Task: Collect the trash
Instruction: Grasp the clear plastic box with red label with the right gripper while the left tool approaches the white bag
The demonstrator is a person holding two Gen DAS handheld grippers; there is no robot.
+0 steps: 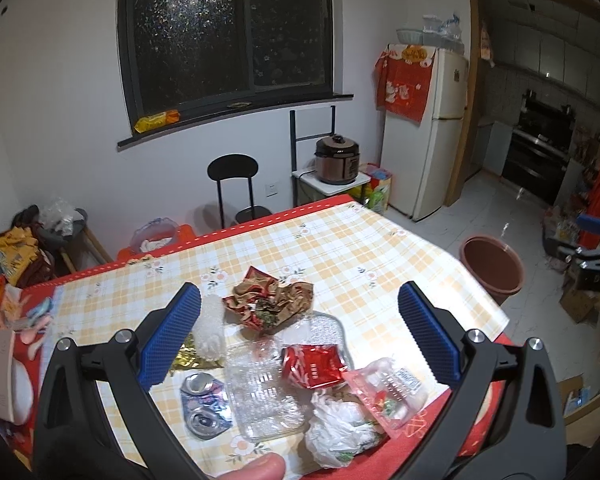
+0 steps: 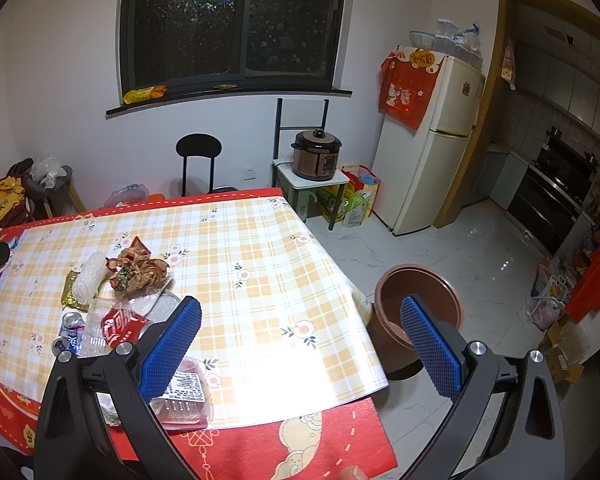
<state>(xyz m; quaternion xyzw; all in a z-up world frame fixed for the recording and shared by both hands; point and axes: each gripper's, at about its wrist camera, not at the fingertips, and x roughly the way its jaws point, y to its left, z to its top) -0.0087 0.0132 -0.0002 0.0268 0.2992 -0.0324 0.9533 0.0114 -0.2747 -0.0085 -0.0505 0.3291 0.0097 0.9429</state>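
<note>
Trash lies on the checked table (image 1: 340,248): a crumpled brown-red paper wrapper (image 1: 270,300), a red packet (image 1: 312,366), a clear plastic tray (image 1: 260,396), a crushed can (image 1: 204,404), a white plastic bag (image 1: 340,432), a labelled plastic pack (image 1: 392,392) and white foam (image 1: 210,330). My left gripper (image 1: 300,340) is open and empty above the pile. My right gripper (image 2: 300,348) is open and empty over the table's right edge (image 2: 352,292), with the pile (image 2: 116,300) to its left. A brown bin (image 2: 416,312) stands on the floor beside the table; it also shows in the left wrist view (image 1: 492,268).
A black stool (image 2: 198,160) and a rice cooker (image 2: 316,156) on a small stand are behind the table. A white fridge (image 2: 432,148) stands at the right, with the kitchen doorway beyond. Bags and boxes (image 2: 556,320) lie on the floor at the far right.
</note>
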